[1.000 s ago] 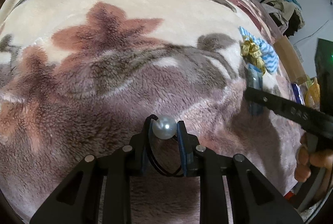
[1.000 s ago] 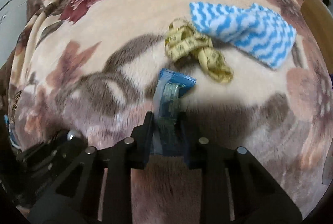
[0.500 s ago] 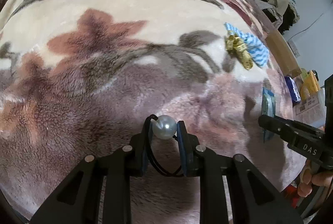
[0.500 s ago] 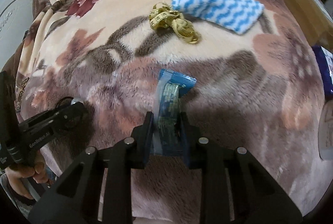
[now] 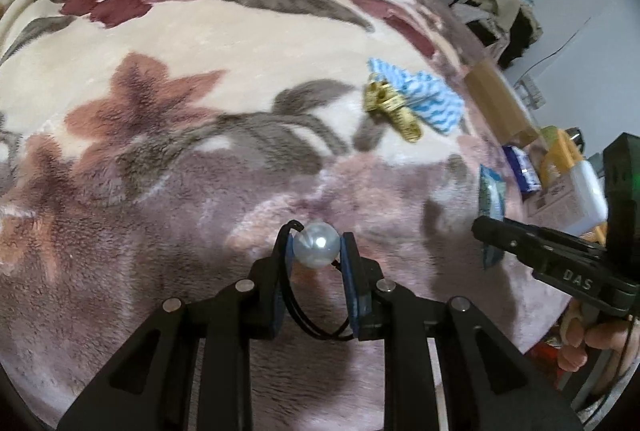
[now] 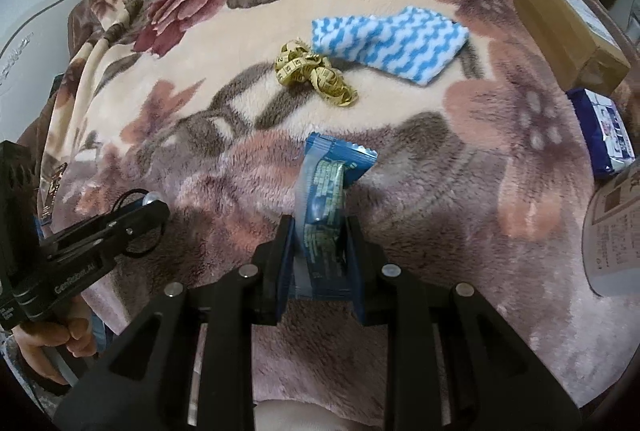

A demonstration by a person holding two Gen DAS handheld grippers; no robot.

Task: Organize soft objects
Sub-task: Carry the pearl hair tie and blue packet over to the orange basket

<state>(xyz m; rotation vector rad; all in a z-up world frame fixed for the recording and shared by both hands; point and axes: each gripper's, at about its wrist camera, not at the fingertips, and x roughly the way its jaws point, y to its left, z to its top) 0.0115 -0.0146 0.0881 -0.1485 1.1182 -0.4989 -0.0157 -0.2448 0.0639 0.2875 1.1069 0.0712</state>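
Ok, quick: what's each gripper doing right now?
Left gripper: closed on a pearl-like white bead with a black elastic loop.
Right gripper: closed on a blue plastic sachet.

One cloth point(image 6: 390, 41); one tape measure point(image 6: 314, 73); one packet point(image 6: 326, 199).

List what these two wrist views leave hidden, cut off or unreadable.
- Blue packet: its lower end is hidden between the right gripper fingers; its print is too blurred to read in the right wrist view.
- Hair tie: the pearl shows, but part of the black loop is hidden behind the left gripper fingers.
- Cardboard box: contents not visible.
- Measuring tape: numbers too small to read.
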